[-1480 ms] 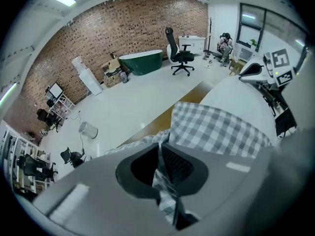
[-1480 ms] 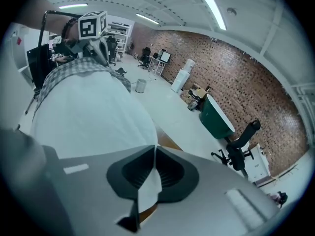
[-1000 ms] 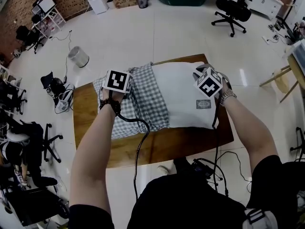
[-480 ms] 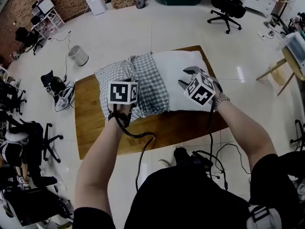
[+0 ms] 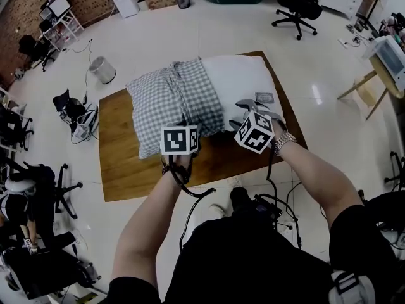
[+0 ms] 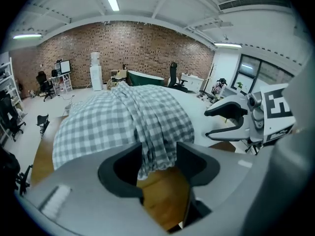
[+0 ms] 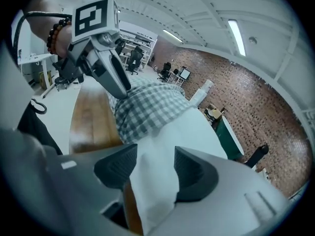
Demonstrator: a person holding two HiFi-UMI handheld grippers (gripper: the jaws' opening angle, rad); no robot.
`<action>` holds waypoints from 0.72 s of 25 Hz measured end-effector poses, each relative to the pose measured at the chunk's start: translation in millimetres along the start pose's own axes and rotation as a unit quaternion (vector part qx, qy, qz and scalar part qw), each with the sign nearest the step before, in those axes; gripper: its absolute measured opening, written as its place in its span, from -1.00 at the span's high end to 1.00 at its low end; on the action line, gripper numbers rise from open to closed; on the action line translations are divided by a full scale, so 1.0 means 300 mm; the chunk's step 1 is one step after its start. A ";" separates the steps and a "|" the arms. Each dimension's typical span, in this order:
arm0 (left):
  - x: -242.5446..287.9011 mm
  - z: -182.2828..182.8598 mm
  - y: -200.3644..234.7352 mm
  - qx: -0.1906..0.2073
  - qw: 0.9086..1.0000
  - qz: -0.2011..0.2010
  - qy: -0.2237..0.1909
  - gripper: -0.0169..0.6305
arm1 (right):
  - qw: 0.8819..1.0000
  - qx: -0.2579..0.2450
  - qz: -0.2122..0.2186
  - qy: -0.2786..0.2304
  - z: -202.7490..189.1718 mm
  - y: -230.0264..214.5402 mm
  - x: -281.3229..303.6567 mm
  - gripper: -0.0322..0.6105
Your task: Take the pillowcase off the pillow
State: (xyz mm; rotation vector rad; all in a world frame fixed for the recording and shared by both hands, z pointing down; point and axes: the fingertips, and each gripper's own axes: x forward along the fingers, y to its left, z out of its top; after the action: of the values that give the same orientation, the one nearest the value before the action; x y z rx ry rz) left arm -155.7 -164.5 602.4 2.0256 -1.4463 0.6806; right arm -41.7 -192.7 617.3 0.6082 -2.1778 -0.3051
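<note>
Counter [image 5: 126, 163]: white pillow [image 5: 243, 84] lies across it, checked pillowcase [image 5: 171, 100] bunched over its left half. Both look soft and light; we'd pinch the case's loose hem.

Left tongs [image 6: 156, 154] have just been opening, spread, with the hem hanging between them unpressed. Right tongs [image 7: 155, 163] likewise, around the pillow's bare corner. Only the gripper views show this; the head view gives us the layout.

The grey-and-white checked fabric pillowcase [image 5: 171, 100] sits bunched in folds over the left half of the plump white pillow [image 5: 243, 84], which lies flat on the brown wooden table [image 5: 123, 163].
</note>
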 end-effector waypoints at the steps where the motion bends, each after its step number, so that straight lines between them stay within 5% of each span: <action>1: 0.004 -0.015 -0.006 -0.005 1.000 -0.001 0.002 0.25 | 1.000 -0.005 -0.001 0.004 -0.003 0.010 0.008 0.15; 15: 0.204 -0.172 0.000 -0.071 0.997 0.013 0.039 0.11 | 0.994 -0.085 -0.045 0.050 -0.122 0.055 0.166 0.03; 18: 0.228 -0.153 0.033 -0.070 0.996 0.030 0.042 0.34 | 0.993 -0.094 -0.054 0.056 -0.133 0.022 0.191 0.04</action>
State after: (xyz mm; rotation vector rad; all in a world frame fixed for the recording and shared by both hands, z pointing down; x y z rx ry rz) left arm -149.1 -181.5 683.3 1.8310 -1.4696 0.6615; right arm -43.2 -217.3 683.1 0.6213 -1.9861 -0.5161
